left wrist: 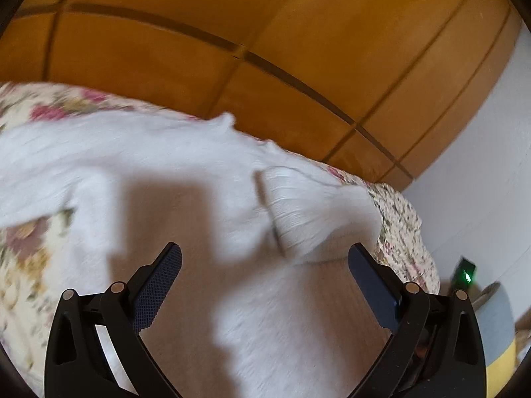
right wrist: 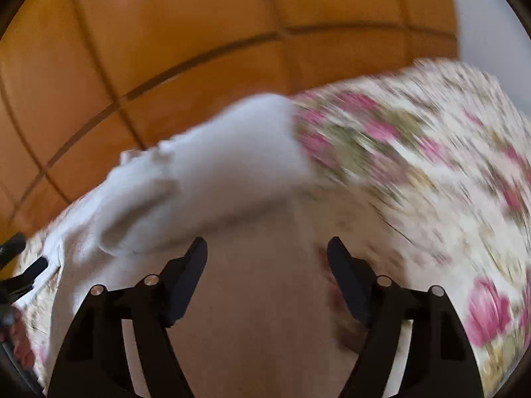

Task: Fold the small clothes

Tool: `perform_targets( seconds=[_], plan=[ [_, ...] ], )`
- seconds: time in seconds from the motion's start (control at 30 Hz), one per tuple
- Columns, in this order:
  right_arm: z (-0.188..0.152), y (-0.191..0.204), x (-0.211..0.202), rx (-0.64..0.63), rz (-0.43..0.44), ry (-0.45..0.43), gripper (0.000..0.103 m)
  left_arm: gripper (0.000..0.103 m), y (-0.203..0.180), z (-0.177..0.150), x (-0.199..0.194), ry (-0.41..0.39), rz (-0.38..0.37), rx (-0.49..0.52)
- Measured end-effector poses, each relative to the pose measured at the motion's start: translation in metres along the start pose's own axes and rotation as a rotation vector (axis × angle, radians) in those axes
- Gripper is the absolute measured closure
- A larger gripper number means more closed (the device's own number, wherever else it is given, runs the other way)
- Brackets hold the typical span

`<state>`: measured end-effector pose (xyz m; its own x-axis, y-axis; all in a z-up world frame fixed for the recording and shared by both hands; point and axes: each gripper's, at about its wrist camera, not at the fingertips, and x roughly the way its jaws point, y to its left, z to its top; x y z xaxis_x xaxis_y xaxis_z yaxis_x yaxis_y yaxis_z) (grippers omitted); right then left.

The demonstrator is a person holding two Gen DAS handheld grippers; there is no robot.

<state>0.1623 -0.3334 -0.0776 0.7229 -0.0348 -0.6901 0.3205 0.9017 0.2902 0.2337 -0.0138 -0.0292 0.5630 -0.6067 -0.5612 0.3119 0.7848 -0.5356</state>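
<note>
A small white ribbed garment (left wrist: 186, 172) lies spread on a floral bedcover (left wrist: 401, 222), with one part folded over near its right side. My left gripper (left wrist: 265, 252) hovers above the garment, open, with nothing between its blue pads. In the right wrist view the same white garment (right wrist: 205, 172) lies at the left half of the floral bedcover (right wrist: 415, 165), a rolled or folded part near the left finger. My right gripper (right wrist: 267, 245) is open over the cloth, with nothing between its fingers. Both views are blurred by motion.
An orange wooden wardrobe (left wrist: 232, 49) with dark panel lines stands behind the bed. A white wall (left wrist: 491, 165) and a small device with a green light (left wrist: 466, 277) are at the right. The other gripper's black fingers (right wrist: 20, 265) show at the left edge of the right wrist view.
</note>
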Motion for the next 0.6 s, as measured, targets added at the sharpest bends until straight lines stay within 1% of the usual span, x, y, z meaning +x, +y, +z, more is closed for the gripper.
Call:
perform_targets(
  seconds=[0.07, 0.1, 0.13, 0.17, 0.2, 0.23, 0.27, 0.3, 0.33, 0.37, 0.4, 0.47, 0.53, 0.6],
  plan=[
    [-0.013, -0.025, -0.012, 0.022, 0.029, 0.035, 0.029, 0.004, -0.012, -0.005, 0.016, 0.029, -0.024, 0.013],
    [-0.021, -0.033, -0.016, 0.020, 0.044, 0.055, 0.031, 0.004, -0.017, -0.012, 0.026, 0.048, -0.024, 0.032],
    [-0.031, -0.042, -0.021, 0.015, 0.076, 0.085, 0.038, 0.004, -0.019, -0.020, 0.032, 0.061, -0.016, 0.048],
    [-0.040, -0.050, -0.027, 0.013, 0.110, 0.105, 0.041, 0.004, -0.020, -0.027, 0.037, 0.071, -0.009, 0.058],
    [-0.047, -0.049, -0.031, 0.013, 0.131, 0.113, 0.046, 0.004, -0.019, -0.037, 0.041, 0.080, 0.000, 0.066],
    [-0.057, -0.050, -0.036, 0.007, 0.163, 0.112, 0.052, 0.004, -0.016, -0.050, 0.045, 0.089, 0.015, 0.074],
    [-0.065, -0.044, -0.040, -0.007, 0.191, 0.109, 0.062, 0.004, -0.014, -0.058, 0.048, 0.092, 0.022, 0.078],
    [-0.072, -0.041, -0.042, -0.033, 0.228, 0.119, 0.067, 0.004, -0.012, -0.067, 0.045, 0.081, 0.022, 0.086],
    [-0.076, -0.038, -0.045, -0.051, 0.246, 0.126, 0.087, 0.004, -0.012, -0.068, 0.043, 0.062, 0.015, 0.084],
    [-0.079, -0.029, -0.046, -0.078, 0.258, 0.136, 0.094, 0.004, -0.012, -0.069, 0.039, 0.049, 0.010, 0.075],
    [-0.081, -0.026, -0.046, -0.096, 0.265, 0.150, 0.094, 0.004, -0.010, -0.070, 0.036, 0.040, 0.010, 0.060],
    [-0.077, -0.030, -0.054, -0.061, 0.276, 0.143, 0.095, 0.004, -0.009, -0.078, 0.033, 0.043, 0.014, 0.050],
    [-0.069, -0.048, -0.072, 0.014, 0.284, 0.112, 0.096, 0.004, -0.013, -0.085, 0.026, 0.041, 0.020, 0.074],
    [-0.064, -0.063, -0.090, 0.035, 0.270, 0.082, 0.097, 0.004, -0.021, -0.095, 0.022, 0.056, 0.033, 0.112]
  ],
)
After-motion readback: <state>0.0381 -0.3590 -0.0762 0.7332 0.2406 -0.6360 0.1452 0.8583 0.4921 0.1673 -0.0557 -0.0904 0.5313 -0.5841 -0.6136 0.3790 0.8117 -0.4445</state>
